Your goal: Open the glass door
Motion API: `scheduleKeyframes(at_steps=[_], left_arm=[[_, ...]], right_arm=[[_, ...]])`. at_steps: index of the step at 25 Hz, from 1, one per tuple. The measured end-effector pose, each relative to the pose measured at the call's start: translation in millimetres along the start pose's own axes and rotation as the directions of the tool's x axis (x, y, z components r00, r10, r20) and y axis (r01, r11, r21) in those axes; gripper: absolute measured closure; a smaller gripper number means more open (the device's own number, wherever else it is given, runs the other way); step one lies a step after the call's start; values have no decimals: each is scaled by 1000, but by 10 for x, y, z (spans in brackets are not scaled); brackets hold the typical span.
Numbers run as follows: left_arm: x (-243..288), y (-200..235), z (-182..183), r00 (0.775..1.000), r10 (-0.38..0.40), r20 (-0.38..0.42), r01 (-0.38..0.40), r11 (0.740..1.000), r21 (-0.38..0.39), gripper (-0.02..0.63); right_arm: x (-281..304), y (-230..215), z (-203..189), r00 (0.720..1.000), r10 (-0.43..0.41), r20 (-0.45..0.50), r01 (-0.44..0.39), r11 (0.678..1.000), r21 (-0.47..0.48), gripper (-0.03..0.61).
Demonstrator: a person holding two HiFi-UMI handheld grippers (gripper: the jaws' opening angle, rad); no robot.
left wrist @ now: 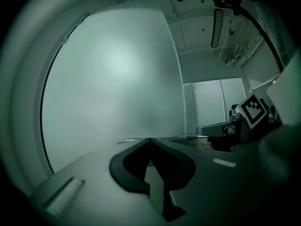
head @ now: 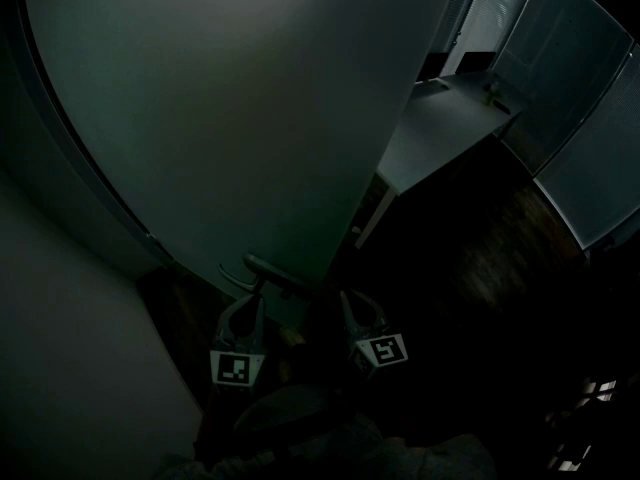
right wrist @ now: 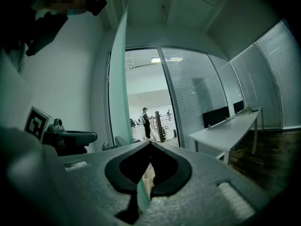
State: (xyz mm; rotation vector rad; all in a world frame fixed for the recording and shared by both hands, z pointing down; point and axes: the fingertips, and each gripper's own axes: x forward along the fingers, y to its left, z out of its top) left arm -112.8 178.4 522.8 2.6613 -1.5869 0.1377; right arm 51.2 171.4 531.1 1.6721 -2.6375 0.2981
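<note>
The frosted glass door fills the left of the head view and stands ajar, its free edge upright in the right gripper view. A dark lever handle sticks out low on the door. My left gripper is just below that handle and faces the door pane. Its jaws are shut tip to tip, with nothing visible between the pads. My right gripper is beside the door's edge, also shut, and looks through the gap into a bright hallway.
The room is dark. A white table stands past the door's edge on the right, with slatted glass partitions behind it. A pale wall is close on the left. A person stands far off in the lit hallway.
</note>
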Motion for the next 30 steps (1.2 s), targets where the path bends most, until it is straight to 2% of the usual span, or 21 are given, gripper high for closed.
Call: scheduleKeyframes(at_steps=[6,30], left_arm=[[31,4,14,1000,-9,9,8,1000,23,611],[118,47,-19,1000,10,-8,-10,999,40,611]], right_arm=[[15,3,-39,1000,0,-6,0,1000,-17,577],[113,-63,-58,1000,17,-11,-17,1000,-13,577]])
